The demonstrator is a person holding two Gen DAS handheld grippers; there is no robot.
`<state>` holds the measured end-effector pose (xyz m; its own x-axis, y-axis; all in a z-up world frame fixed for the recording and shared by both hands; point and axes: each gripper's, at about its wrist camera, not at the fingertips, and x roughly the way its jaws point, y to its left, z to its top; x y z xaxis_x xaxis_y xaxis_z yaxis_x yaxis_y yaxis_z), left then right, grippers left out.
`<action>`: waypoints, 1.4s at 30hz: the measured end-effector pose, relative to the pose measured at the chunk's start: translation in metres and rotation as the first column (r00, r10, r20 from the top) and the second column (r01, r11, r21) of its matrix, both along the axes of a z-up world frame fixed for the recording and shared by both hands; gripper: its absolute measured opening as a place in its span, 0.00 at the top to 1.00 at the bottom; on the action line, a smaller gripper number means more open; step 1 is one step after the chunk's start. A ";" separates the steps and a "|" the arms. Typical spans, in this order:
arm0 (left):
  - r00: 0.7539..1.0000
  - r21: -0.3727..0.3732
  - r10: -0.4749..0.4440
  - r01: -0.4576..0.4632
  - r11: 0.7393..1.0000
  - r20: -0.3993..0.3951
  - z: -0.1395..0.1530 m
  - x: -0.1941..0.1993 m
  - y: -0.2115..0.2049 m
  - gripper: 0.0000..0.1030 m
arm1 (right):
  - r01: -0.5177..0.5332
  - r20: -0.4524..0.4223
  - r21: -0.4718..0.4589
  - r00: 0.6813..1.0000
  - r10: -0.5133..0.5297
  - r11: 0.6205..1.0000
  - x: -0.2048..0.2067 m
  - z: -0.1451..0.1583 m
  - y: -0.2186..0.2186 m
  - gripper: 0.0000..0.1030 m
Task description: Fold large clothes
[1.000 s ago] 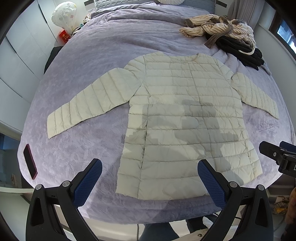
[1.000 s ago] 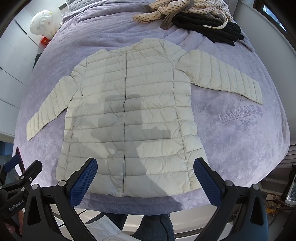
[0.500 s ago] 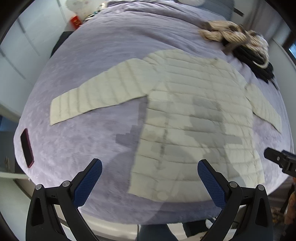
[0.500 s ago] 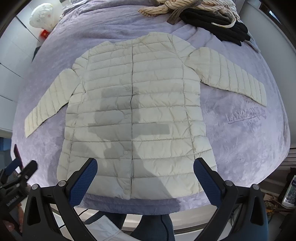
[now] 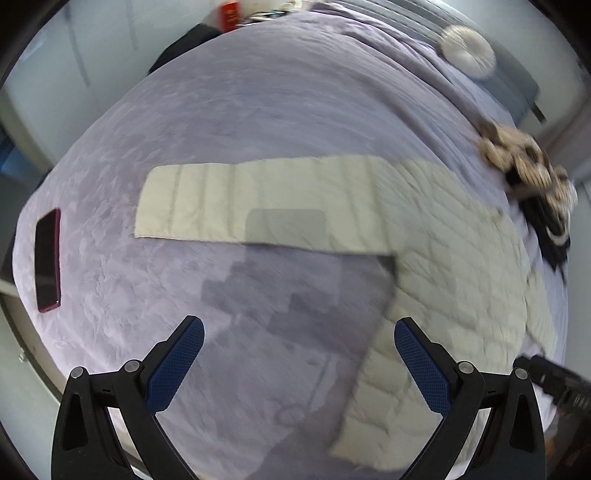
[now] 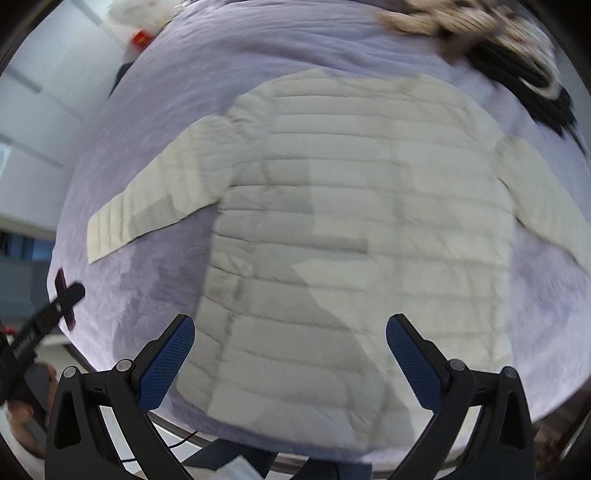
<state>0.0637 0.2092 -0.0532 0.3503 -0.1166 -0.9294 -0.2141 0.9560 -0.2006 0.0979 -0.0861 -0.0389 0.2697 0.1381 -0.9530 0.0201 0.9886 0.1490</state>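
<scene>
Lavender bedding covers the bed (image 5: 280, 110) that carries everything, with pale cupboard fronts behind it. At the bed's left edge lies a dark red phone (image 5: 48, 260), well apart from the clothing. Next to the right, our left hand-held gripper (image 5: 299, 354) hangs over bare cover near the front edge, its blue pads spread wide with nothing between them; it looks toward the left sleeve (image 5: 258, 206), which stretches flat toward the left edge. We judge the sleeve is laid out like this so it can be folded in over the body first.

Across the middle of the bed the cream quilted jacket (image 6: 351, 229) lies face up and spread flat, hem at the front edge, collar toward the far side, which gives clean fold lines. Our right hand-held gripper (image 6: 290, 356) hovers above the hem, jaws likewise wide apart and empty, not touching the fabric as far as we can tell. At the far right corner a heap of striped and black clothes (image 6: 480, 29) waits, clear of the jacket. No fold is made yet.
</scene>
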 end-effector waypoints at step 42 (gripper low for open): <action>0.933 -0.359 0.323 -0.251 0.899 0.157 -0.141 0.106 0.097 0.91 | -0.087 -0.030 0.123 0.995 0.091 0.989 0.143 -0.178 0.103 0.81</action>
